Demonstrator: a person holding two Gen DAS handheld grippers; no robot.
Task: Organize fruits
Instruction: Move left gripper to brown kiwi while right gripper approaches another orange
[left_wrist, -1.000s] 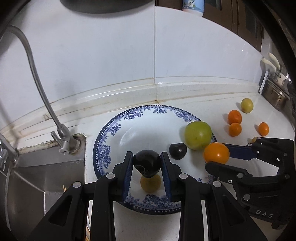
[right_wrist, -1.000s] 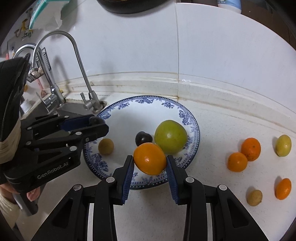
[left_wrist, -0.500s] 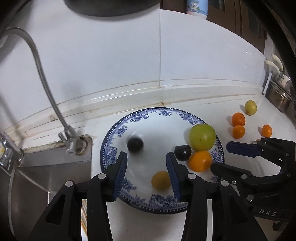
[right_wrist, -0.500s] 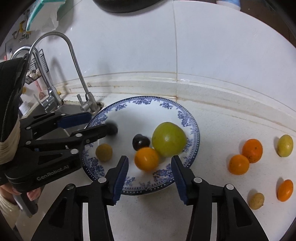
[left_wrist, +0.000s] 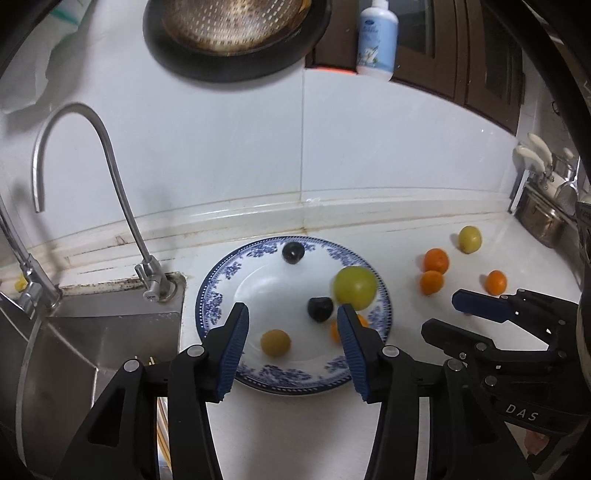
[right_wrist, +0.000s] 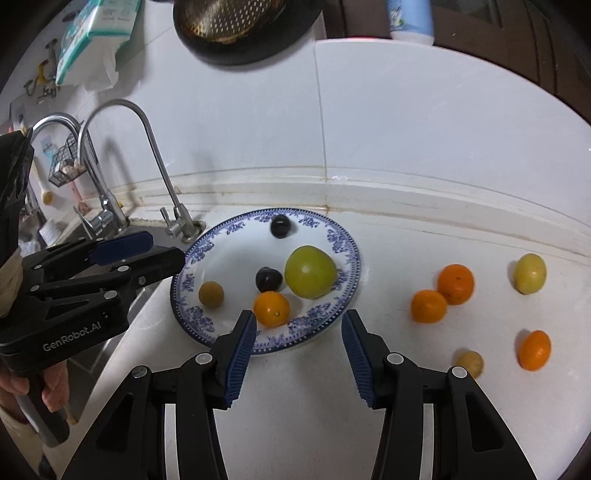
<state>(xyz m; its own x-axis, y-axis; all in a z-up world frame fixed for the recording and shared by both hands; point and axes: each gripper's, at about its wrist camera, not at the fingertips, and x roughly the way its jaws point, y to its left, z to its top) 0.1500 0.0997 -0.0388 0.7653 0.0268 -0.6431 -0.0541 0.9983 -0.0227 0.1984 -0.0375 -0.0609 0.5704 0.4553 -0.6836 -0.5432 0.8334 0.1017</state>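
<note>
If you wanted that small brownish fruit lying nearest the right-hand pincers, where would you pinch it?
Probably across the widest middle of the small brownish fruit, coming down from above. It is round, so any opposite sides suit. It lies apart on the bare counter, leaving room for both fingers of the open right gripper.

A blue-and-white plate (right_wrist: 343, 236) with a floral rim sits on the white surface (right_wrist: 406, 387) and carries five fruits. A large green fruit (right_wrist: 310, 272) lies toward its 3 o'clock side; a dark plum (right_wrist: 269, 278) rests near the centre, just beside the green fruit. A second dark plum (right_wrist: 280, 226) lies at 12 o'clock near the rim. An orange (right_wrist: 271, 309) sits at 6 o'clock, and a small tan-yellow fruit (right_wrist: 211, 294) at 8 o'clock. Off the plate, to its 3 o'clock, lie two touching oranges (right_wrist: 443, 293), a yellow-green fruit (right_wrist: 530, 273) beyond them, a lone small orange (right_wrist: 534, 350) and a small tan fruit (right_wrist: 470, 363) nearer the camera.
</note>
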